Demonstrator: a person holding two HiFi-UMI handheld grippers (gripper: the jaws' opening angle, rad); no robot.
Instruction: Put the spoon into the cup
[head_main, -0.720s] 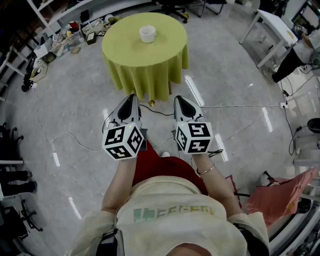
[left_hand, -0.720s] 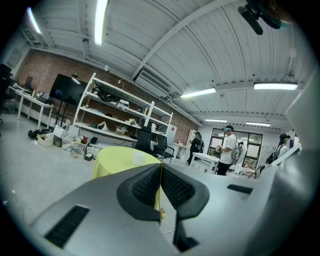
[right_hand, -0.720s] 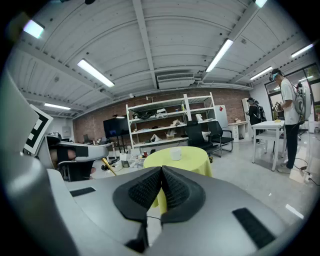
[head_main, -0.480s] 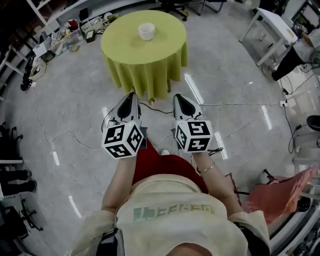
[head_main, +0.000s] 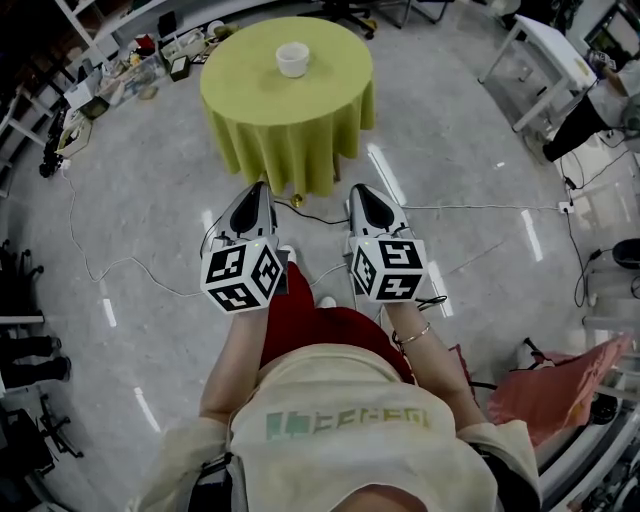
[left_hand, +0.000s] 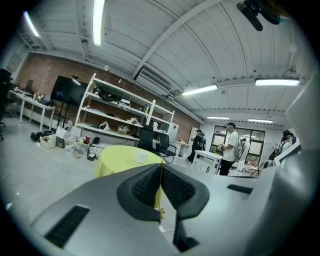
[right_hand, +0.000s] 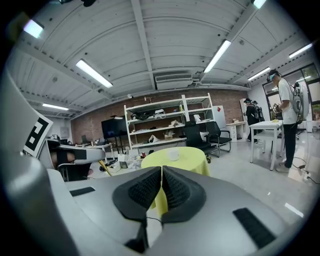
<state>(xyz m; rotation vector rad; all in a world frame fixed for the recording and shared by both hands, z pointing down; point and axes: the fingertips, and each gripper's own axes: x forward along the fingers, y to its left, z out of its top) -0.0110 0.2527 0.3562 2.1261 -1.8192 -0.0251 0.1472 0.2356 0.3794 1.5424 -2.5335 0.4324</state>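
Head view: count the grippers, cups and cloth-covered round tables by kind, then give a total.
Grippers: 2 (left gripper, right gripper)
Cups: 1 (white cup)
Cloth-covered round tables: 1 (round table, yellow-green cloth)
Total: 4

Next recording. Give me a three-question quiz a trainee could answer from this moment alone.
1. True or false: the cup stands on the round table with the yellow-green cloth.
2. Pick one. The left gripper and the right gripper are:
A. both shut, with nothing between the jaws
B. both wide open
C. left shut on a spoon, right open
3. Short answer: does any view show a spoon?

Key: 1 true. 2 A. 3 No, no spoon can be seen in any view.
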